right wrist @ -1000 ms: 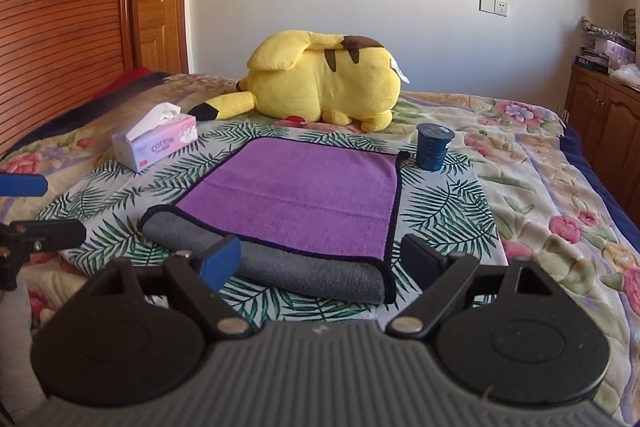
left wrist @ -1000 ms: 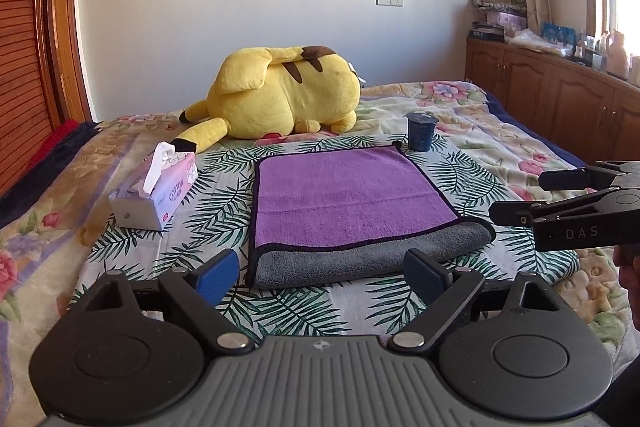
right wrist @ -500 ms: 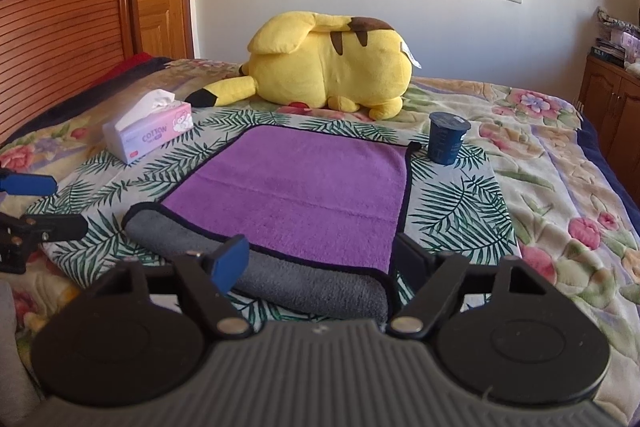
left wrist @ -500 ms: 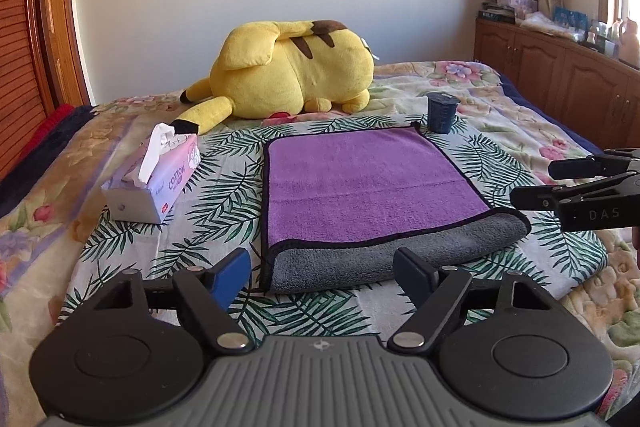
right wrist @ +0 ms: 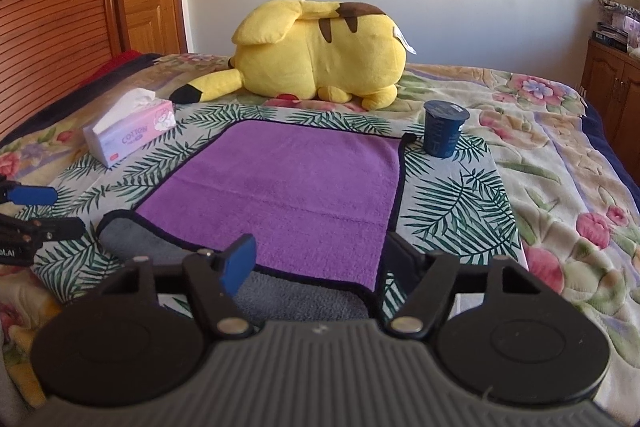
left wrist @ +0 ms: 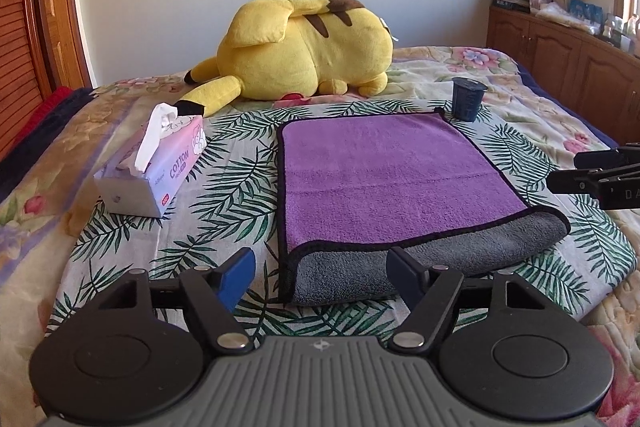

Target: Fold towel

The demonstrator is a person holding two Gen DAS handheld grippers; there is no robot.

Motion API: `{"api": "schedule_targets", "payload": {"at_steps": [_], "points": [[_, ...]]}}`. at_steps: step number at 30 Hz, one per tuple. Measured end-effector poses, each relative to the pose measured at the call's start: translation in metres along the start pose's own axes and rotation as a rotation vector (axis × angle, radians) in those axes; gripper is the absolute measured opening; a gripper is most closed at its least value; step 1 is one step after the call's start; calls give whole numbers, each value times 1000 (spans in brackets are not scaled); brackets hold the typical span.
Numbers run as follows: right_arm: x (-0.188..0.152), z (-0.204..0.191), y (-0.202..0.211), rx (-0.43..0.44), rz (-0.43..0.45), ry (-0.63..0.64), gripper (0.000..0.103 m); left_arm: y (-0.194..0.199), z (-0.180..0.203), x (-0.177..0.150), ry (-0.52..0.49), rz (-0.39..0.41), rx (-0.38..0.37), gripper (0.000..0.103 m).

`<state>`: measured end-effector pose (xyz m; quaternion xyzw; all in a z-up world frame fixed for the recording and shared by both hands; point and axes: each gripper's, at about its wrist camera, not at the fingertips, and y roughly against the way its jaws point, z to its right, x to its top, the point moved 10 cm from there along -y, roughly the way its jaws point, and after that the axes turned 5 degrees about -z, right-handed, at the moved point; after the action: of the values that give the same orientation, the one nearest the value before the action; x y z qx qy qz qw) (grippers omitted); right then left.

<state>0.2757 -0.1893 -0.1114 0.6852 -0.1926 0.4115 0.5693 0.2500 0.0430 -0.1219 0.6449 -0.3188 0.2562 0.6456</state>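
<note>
Folded towel, both grippers spread and holding nothing

Purple face up, grey fold nearest; left gripper frames its near-left corner; right gripper seemingly just above the near-right.

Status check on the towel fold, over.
Left gripper and right gripper: jaws open, empty, at the near edge. Towel folded once, purple over grey, flat on the bed. Dark cup beside the far corner, over.
</note>
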Motion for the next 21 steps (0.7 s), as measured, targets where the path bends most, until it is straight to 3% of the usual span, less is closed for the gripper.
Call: {"api": "schedule_targets", "payload": {"at_steps": [3,7,21], "points": [[-1,6,-6,-3,-15,-8,67,-7,-3,2,-6,-10,-3,54],[-2,13,-14,-6,-42,-18,66,-16,-7,4,-19,-31,-8,43],[-14,33,-35,1,-132,-51,65,-48,-18,4,2,-90,-39,27]]}}
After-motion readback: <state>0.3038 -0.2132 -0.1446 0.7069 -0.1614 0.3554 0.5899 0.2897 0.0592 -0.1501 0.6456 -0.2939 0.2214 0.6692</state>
